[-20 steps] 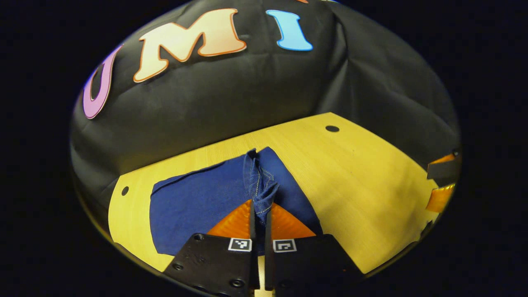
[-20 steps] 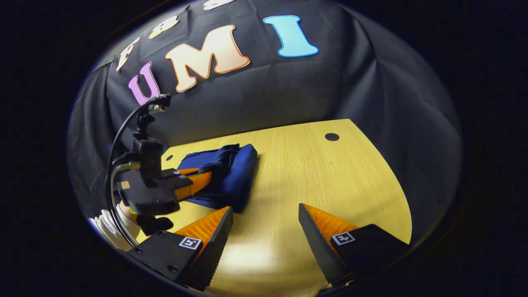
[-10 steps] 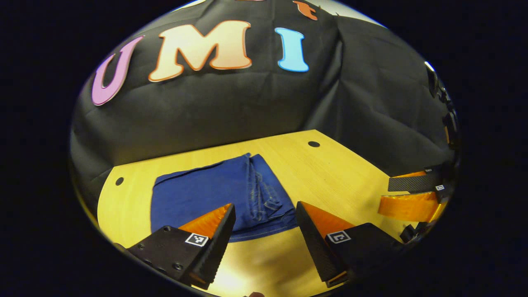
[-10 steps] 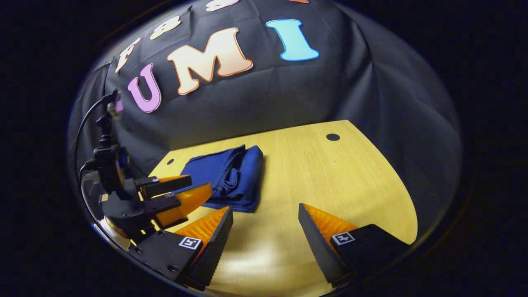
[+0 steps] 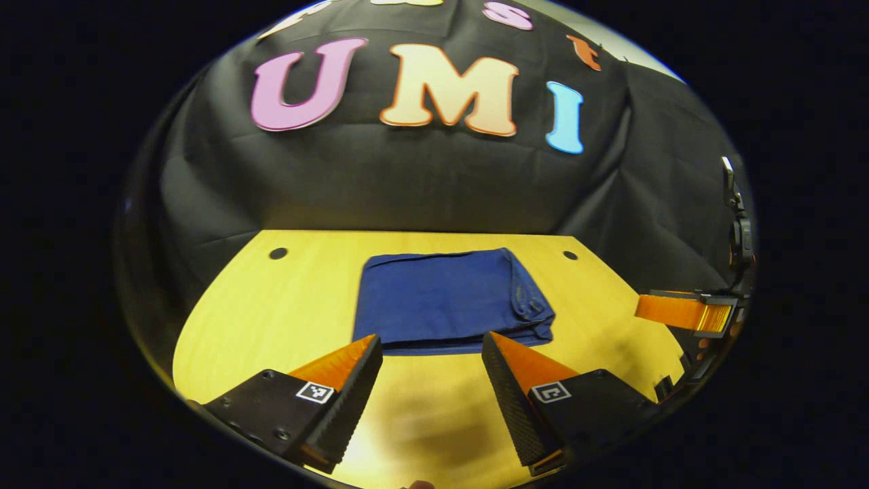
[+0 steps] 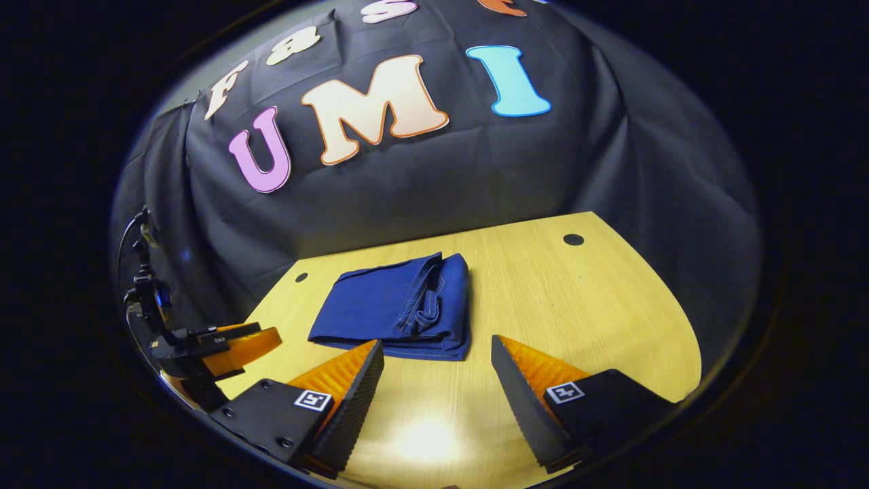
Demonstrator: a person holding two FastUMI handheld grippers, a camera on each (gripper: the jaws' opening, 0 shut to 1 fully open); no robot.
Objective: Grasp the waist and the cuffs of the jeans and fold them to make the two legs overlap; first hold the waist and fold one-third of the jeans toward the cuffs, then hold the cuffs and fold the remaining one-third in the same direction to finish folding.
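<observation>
The dark blue jeans [image 5: 445, 299] lie folded into a flat, compact rectangle on the yellow wooden table [image 5: 271, 319], with layered edges and seams bunched along their right side [image 6: 434, 299]. My left gripper [image 5: 431, 346] hovers open just in front of the bundle's near edge, with nothing between its orange fingers. My right gripper [image 6: 438, 353] is also open and holds nothing, near the front right corner of the jeans [image 6: 400, 309]. The right gripper's orange finger [image 5: 682, 312] appears far right in the left gripper view. The left gripper [image 6: 217, 343] shows at the far left of the right gripper view.
The table [image 6: 577, 305] has small round holes near its back corners [image 5: 278, 253], [image 6: 573, 239]. Black cloth walls close in behind and beside it. Bare wood stretches to the right of the jeans and in front of them.
My left gripper let go of the jeans' fold, opened and drew back toward the table's front. The cloth dropped flat onto the bundle. My right gripper stayed open and shifted slightly.
</observation>
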